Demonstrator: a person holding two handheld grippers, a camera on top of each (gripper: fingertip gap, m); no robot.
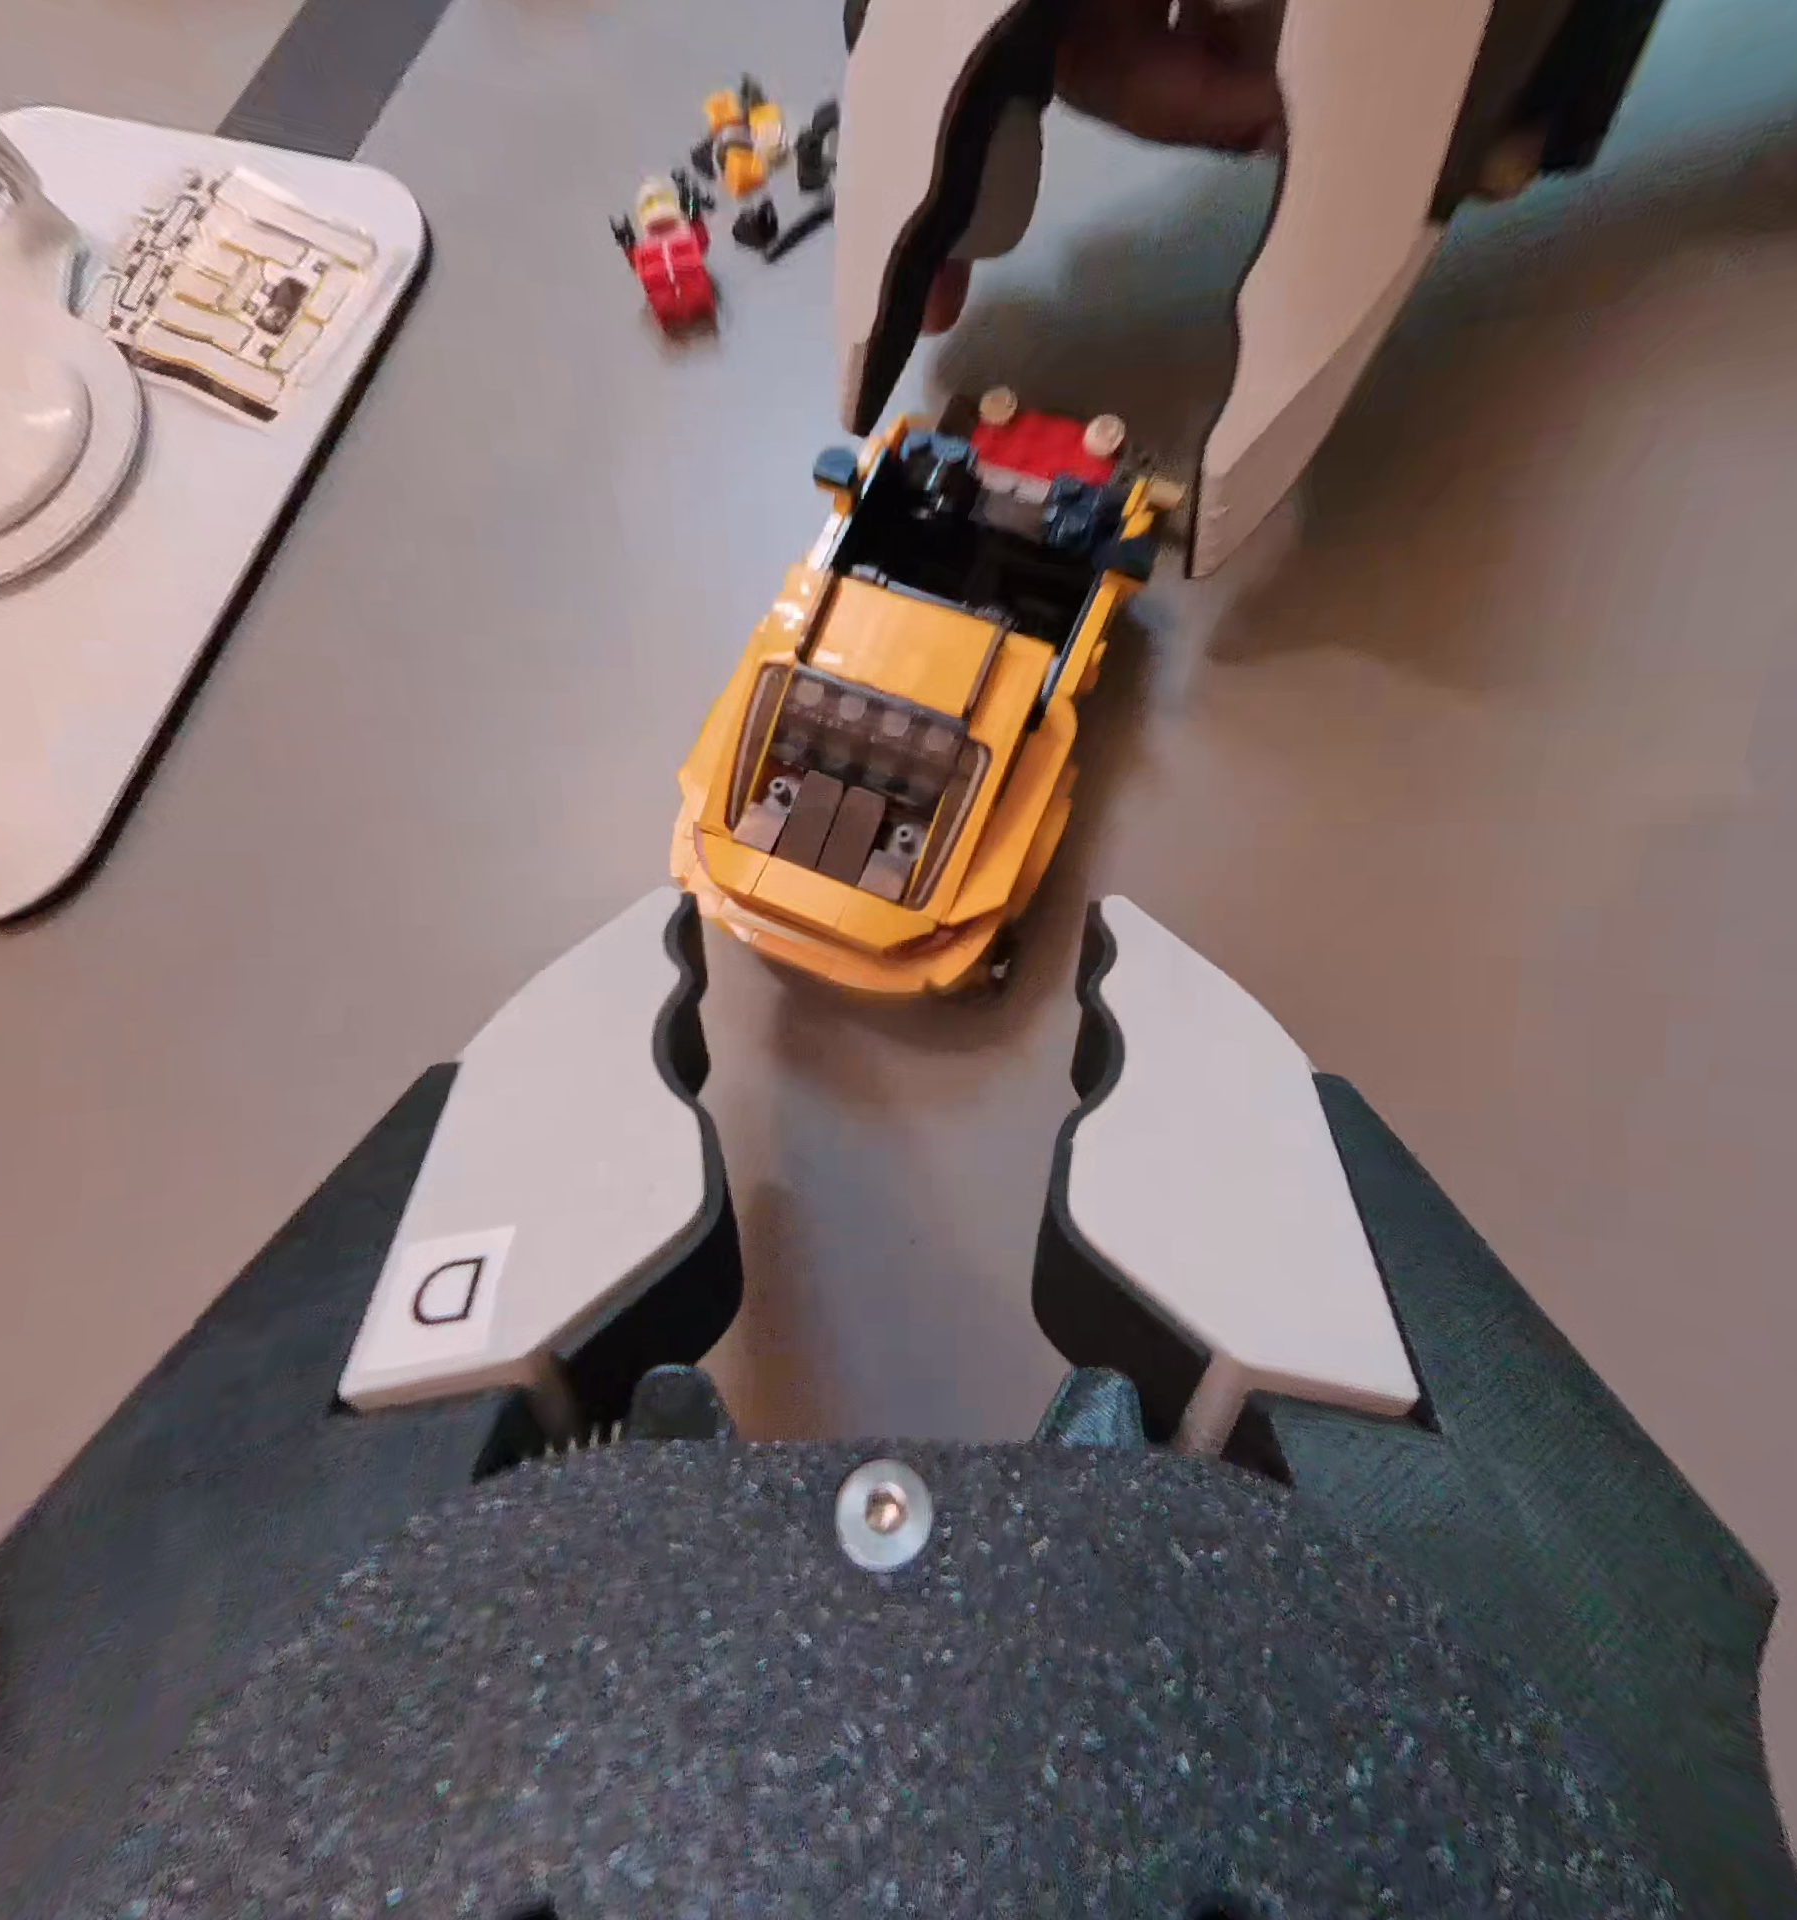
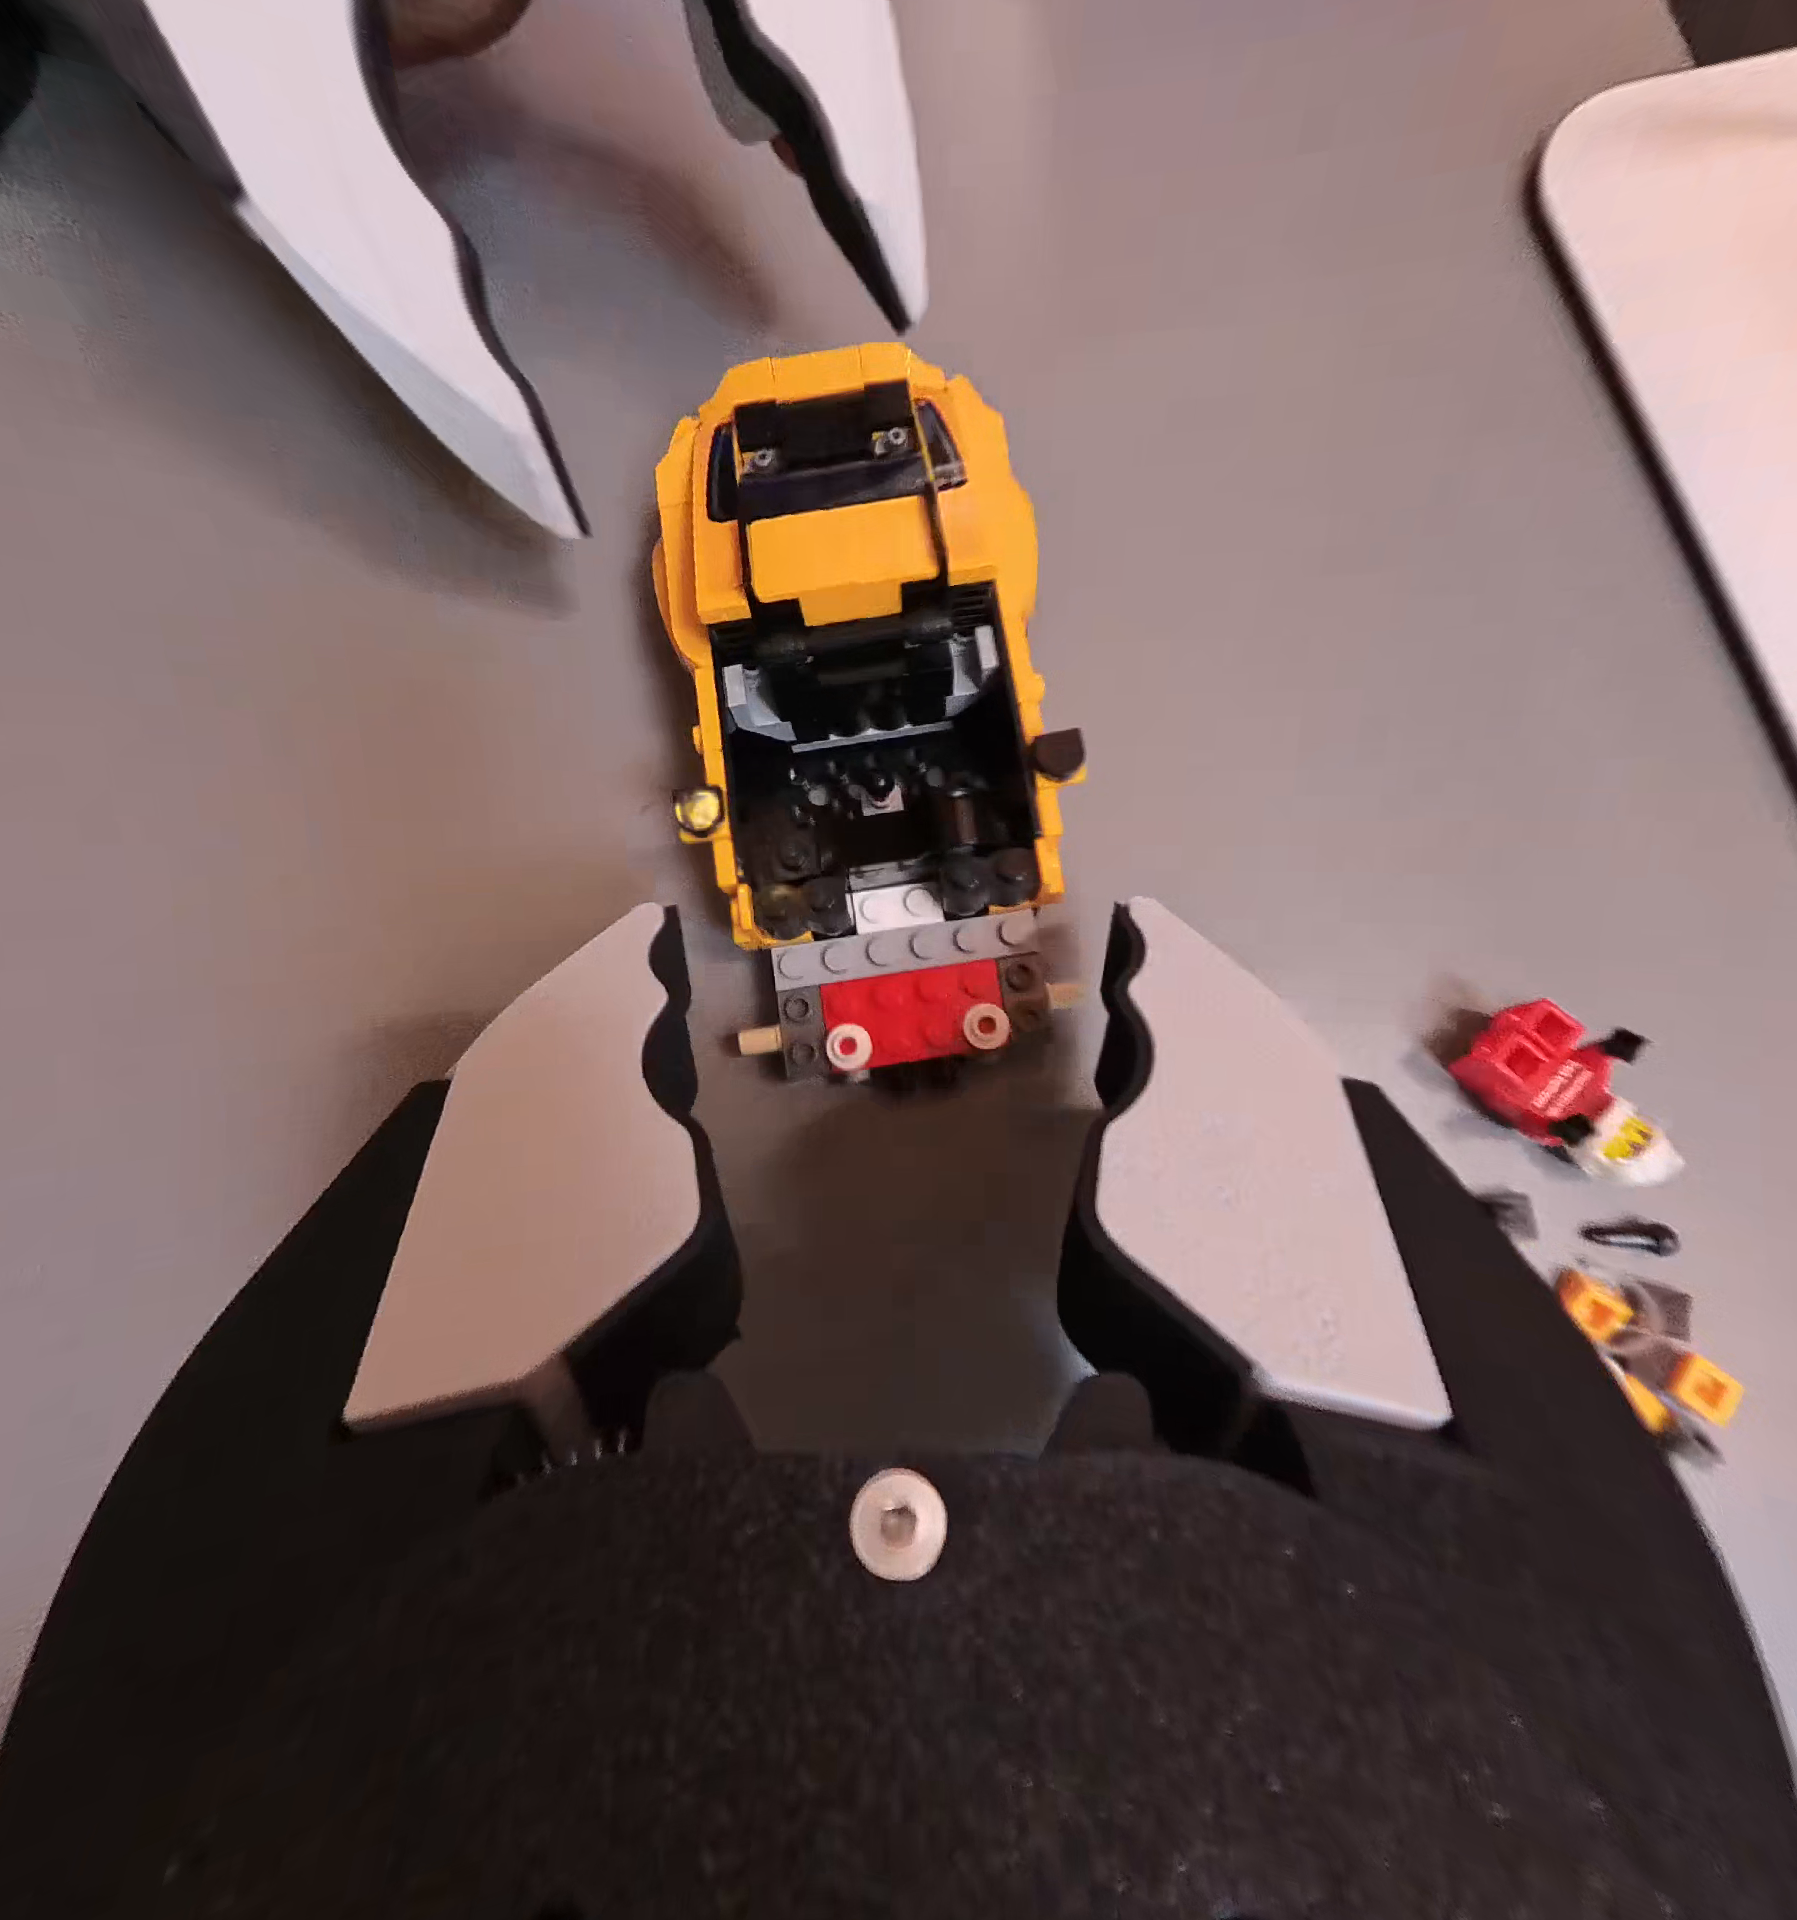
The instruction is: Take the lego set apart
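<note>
The left gripper (image 1: 889, 935) has its two fingers spread apart with nothing between them but bare table; the left finger tip (image 1: 655, 935) sits just beside the yellow nose of the toy car (image 1: 894, 748), and whether it touches cannot be told. The right gripper (image 2: 894, 940) is likewise spread wide and holds nothing, its tips flanking the opposite end of the car, where a red block (image 2: 909, 1013) sits on a grey plate with a small tan peg sticking out on each side. In the left wrist view the right gripper comes down from above, its fingers either side of that red end, one tip just beside the car's yellow side. The car stands upright on the grey table (image 1: 1393, 935), between the two grippers, its roof gone so the black inside with its studs is open to view; the yellow hood and dark windscreen part remain on. Off to one side, well apart from the car, lies a small heap of loose pieces (image 2: 1590, 1216): a red piece (image 2: 1522, 1070), some orange and black bits, and a thin black part. Farther out a white board (image 1: 146, 520) rests on the table with a printed sheet (image 1: 229, 281) on it and a clear rounded stand (image 1: 11, 343) beside that.
</note>
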